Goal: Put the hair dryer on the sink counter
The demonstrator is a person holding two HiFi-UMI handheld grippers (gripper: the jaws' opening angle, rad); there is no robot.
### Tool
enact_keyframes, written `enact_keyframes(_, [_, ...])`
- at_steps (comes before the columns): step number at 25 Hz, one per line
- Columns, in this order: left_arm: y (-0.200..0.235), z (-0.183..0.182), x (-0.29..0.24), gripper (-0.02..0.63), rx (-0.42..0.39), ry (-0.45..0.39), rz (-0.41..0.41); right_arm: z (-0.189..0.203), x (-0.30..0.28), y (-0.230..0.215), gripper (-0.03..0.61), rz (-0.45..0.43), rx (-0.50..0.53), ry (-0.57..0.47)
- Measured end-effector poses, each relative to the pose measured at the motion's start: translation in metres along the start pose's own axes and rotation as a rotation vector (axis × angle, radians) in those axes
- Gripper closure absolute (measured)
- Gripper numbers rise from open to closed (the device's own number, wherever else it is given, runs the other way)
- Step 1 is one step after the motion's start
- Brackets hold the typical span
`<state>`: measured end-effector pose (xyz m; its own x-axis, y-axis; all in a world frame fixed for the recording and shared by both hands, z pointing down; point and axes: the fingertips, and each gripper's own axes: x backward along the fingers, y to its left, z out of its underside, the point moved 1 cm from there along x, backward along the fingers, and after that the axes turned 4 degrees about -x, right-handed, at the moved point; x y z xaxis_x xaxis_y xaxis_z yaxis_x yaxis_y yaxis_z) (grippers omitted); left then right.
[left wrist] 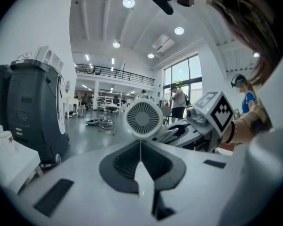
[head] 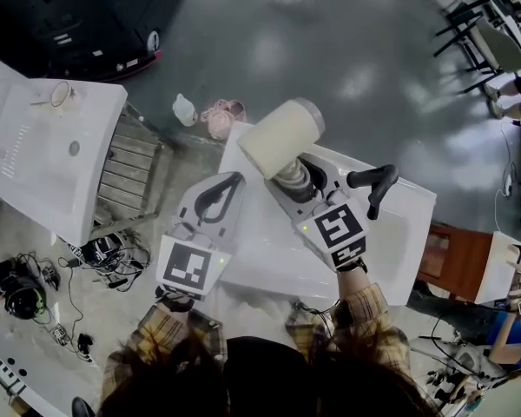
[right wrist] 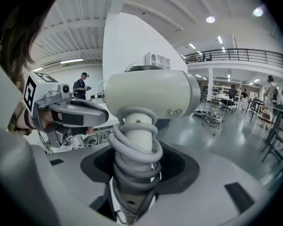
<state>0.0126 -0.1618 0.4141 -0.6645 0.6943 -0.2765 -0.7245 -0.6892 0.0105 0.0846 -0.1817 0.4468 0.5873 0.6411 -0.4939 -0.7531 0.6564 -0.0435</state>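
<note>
Our right gripper (head: 297, 179) is clamped on the cord-wrapped handle of the hair dryer (head: 282, 137). The handle runs along the jaws, with the barrel crosswise, aloft over a white tub (head: 408, 224). The sink counter (head: 17, 176) lies well apart to our left, beyond the left gripper (head: 228, 183), whose jaws meet on nothing. Grey hall floor (head: 330, 50) surrounds both.

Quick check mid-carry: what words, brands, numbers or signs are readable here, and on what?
None reads clearly.
Hair dryer: small print and symbols on the barrel, too small to read.
Cubes on left gripper and right gripper: black-and-white square patterns, no letters.
Black machine: small labels, blurred.
</note>
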Motion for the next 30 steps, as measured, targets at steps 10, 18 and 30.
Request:
enact_keyframes(10, [-0.004, 0.032, -0.015, 0.593, -0.077, 0.046, 0.020, 0.050, -0.036, -0.009, 0.336, -0.061, 0.183, 0.191])
enact_keyframes(18, [-0.007, 0.053, -0.020, 0.594, -0.033, 0.061, 0.040, 0.080, -0.067, -0.016, 0.336, -0.119, 0.269, 0.297])
enact_keyframes(30, [-0.002, 0.070, -0.032, 0.593, -0.007, 0.097, 0.032, 0.124, -0.097, -0.024, 0.336, -0.272, 0.351, 0.462])
